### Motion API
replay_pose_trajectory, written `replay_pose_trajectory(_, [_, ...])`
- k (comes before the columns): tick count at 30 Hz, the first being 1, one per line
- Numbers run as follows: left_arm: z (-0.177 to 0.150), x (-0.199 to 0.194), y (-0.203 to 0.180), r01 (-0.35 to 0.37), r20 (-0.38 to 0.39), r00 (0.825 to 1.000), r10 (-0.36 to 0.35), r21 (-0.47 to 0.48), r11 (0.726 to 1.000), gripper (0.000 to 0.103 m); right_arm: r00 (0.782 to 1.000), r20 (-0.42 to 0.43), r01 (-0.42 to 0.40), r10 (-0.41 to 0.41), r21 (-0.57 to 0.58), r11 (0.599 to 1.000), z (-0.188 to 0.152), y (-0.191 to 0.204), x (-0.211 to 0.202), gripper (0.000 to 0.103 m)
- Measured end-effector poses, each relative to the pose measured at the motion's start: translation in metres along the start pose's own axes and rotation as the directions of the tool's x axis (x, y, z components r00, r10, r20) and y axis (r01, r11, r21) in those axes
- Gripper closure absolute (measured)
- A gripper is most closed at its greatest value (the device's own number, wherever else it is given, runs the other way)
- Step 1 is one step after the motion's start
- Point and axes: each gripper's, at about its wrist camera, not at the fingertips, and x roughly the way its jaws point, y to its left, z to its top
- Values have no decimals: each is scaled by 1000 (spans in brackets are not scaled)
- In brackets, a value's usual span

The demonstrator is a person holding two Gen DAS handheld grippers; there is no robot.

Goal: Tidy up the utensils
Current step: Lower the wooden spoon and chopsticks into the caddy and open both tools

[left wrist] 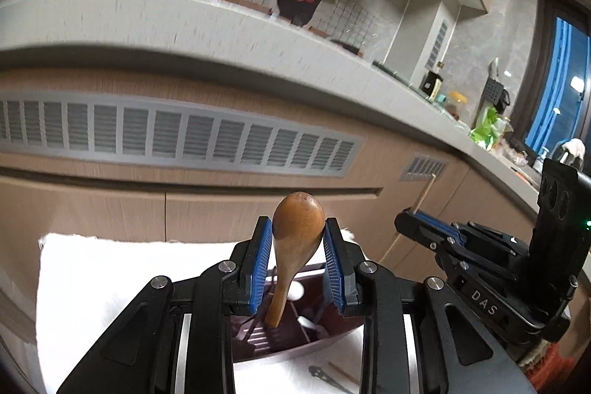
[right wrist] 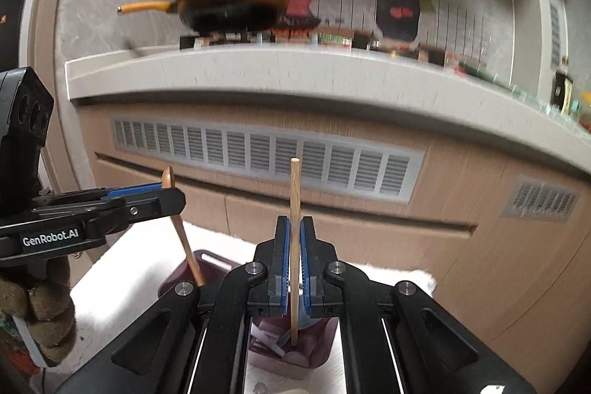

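Low at centre of the left wrist view, left gripper (left wrist: 298, 259) with jaws part-open around the bowl of a wooden spoon (left wrist: 295, 239) — blue pads touching or nearly touching its sides, grip uncertain. Spoon near upright, handle end down inside the dark maroon utensil holder (left wrist: 295, 338) just below. Centre of the right wrist view: right gripper (right wrist: 294, 259) clamped on a thin wooden chopstick (right wrist: 294, 209), long axis vertical, lower tip directly over a holder compartment. Straight descent probably all that remains for either. Underneath, white cloth (left wrist: 110, 283) on the bench — beyond it, cabinet fronts with a vent grille (right wrist: 266, 157), a countertop (right wrist: 295, 69) carrying a yellow-handled pan (right wrist: 229, 6).
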Motion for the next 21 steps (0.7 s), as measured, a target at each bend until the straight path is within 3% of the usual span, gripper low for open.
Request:
replay_pose_trajectory(4, [-16,22,12,21,-44,999,-23,-41,999,71,996,-79,-28,29,9,1000,-22,-1,25,97])
replay_pose_trajectory(6, [-25,37,16,7,-95,995,-10,-37,999,67,983,-154,-98,100,21,995,-37,-2,41,95])
replay_pose_trajectory(9, [-34,41,17,-8,-126,992,5,-26,1000,62,971,-205,-116,124,54,992,-55,-5,49,88])
replay_pose_trajectory(14, [-38,15,21,-37,-88,996,31,-61,997,61,978,-180,-99,108,56,994,-70,-11,26,88])
replay_pose_trajectory(17, [-45,-11,19,-84,-58,995,82,-41,996,61,974,-200,-104,109,36,994,-85,-8,8,87])
replay_pose_trajectory(21, [-77,-41,13,-158,-109,981,161,31,987,61,957,-271,-122,108,-36,992,-116,11,-9,87])
